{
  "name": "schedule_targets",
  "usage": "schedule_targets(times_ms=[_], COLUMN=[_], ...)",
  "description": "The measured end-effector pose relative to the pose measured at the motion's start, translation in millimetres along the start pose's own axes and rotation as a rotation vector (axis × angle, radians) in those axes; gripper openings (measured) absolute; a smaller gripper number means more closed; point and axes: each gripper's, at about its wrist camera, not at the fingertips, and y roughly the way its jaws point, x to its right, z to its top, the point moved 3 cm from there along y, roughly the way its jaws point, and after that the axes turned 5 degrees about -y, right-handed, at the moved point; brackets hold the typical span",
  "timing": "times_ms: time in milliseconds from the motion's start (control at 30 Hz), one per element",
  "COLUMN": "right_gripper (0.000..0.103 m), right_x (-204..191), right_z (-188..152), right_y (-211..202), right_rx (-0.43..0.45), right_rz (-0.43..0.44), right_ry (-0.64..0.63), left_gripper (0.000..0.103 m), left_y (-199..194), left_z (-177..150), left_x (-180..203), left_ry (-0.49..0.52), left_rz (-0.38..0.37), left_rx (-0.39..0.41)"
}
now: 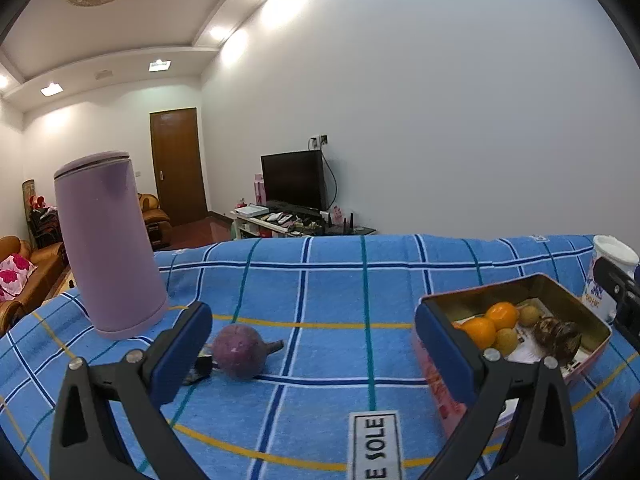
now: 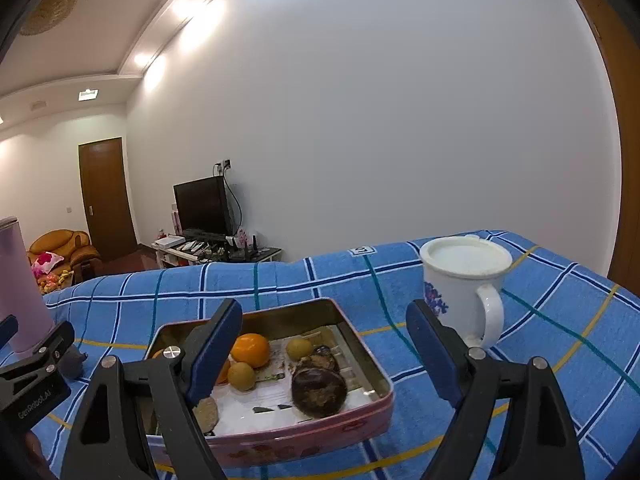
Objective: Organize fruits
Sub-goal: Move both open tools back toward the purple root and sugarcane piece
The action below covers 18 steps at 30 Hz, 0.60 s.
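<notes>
The purple fruit (image 1: 239, 350) lies loose on the bench near the left edge, apparently the last outside the tin (image 2: 362, 346). Left gripper (image 1: 316, 352), fingers wide open and empty, should straddle it squarely before closing.

A shallow rectangular metal tin (image 2: 362, 344) with dull brassy walls sits on blue checked terry cloth (image 2: 280, 284), beside a glossy white ceramic mug (image 2: 460, 292) and matt lilac cylinder (image 1: 106, 240).

A plain white wall (image 1: 420, 120) runs back to a brown door (image 1: 178, 164); a dark TV (image 1: 294, 180) stands on a low cluttered stand (image 1: 280, 222); orange sofas (image 1: 24, 276) line the left; recessed ceiling lights (image 1: 160, 65) glow.
</notes>
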Motion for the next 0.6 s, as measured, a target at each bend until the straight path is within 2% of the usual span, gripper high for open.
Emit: schedule_targets(times_ms=[267,600], right_gripper=[0.085,0.085], right_x=[-26.8,-68.4], right_z=[-3.4,-9.4], right_y=[-1.0,5.2], right_rx=[-0.020,-0.078], right_rz=[0.019,0.070], right_ry=[-0.036,-0.005], left_gripper=[0.103,0.103], left_y=[4.3,17.1], left_z=[-0.3,2.1], left_x=[-21.0,-55.8], left_ry=[0.004,0.014], left_rz=[0.021,0.062], left_rx=[-0.014,-0.035])
